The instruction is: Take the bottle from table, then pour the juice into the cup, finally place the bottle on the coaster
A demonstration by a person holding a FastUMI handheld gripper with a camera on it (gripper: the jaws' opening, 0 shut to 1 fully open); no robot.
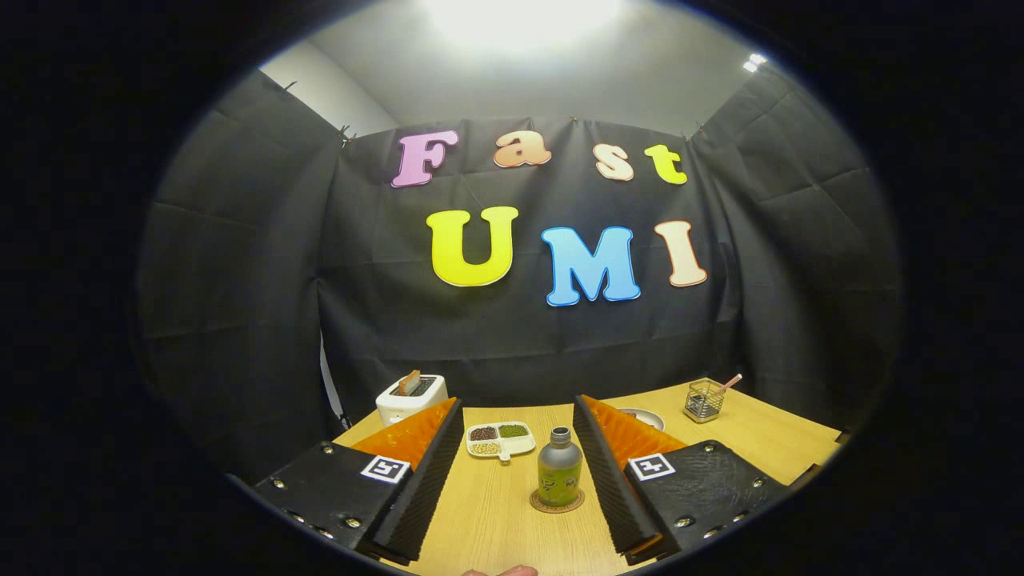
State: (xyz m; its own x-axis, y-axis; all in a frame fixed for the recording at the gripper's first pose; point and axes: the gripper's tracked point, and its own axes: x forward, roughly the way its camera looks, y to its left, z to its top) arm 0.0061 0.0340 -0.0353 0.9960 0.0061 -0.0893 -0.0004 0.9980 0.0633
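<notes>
A small green-grey bottle [559, 477] with a silver cap stands upright on a round brown coaster [557, 502] on the wooden table [496, 512]. It lies just ahead of my fingers, closer to the right one. My gripper [518, 432] is open, its two black ridged fingers spread wide with nothing between them. The left finger [428, 480] and the right finger [604, 476] both stand apart from the bottle. The right finger hides most of a white dish [645, 417] behind it.
A white divided tray [501, 439] of beans and grains sits beyond the bottle. A white toaster [410, 398] with a slice in it stands at the back left. A wire basket [705, 401] with a pink stick is at the back right.
</notes>
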